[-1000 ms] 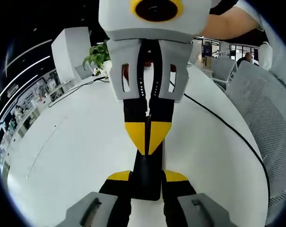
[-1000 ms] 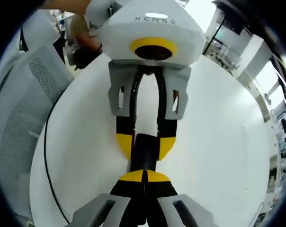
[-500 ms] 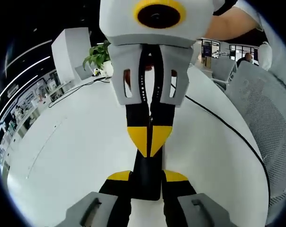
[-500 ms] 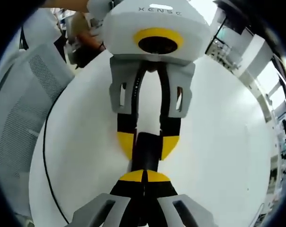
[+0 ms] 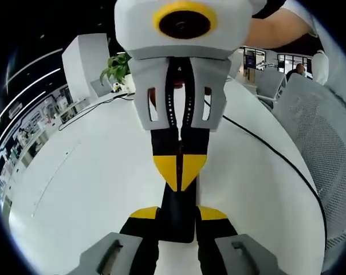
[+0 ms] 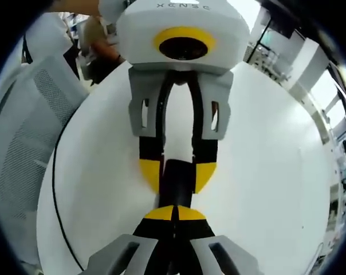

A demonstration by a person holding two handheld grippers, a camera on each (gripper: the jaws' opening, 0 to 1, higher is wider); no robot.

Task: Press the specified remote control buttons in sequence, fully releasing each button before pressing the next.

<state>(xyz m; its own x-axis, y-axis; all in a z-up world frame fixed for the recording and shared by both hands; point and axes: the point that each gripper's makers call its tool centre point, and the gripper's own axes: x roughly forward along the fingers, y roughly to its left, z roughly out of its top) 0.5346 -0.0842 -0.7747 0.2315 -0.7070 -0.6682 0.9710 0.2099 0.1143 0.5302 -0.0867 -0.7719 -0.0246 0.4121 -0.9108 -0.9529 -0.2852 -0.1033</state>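
Observation:
A slim black remote (image 5: 179, 223) lies lengthwise between the yellow-tipped jaws of my left gripper (image 5: 179, 214), which is shut on it just above the white table. My right gripper (image 5: 180, 172) comes in from the top of the left gripper view, shut, with its joined yellow tips resting on the remote's upper face. In the right gripper view my right gripper (image 6: 174, 213) stands shut at the bottom, its tips on the remote (image 6: 177, 182). Beyond it the left gripper (image 6: 177, 175) clamps the remote's sides. The buttons are hidden under the tips.
The round white table (image 5: 75, 189) spreads out below. A black cable (image 5: 264, 150) runs along its right side. A grey mesh chair (image 5: 325, 137) stands at the edge, and a potted plant (image 5: 118, 66) sits at the far end. The person's forearm (image 5: 276, 26) shows above.
The right gripper's body has shifted slightly over the remote, and its tips sit a touch lower on it. The left gripper's hold on the remote is unchanged.

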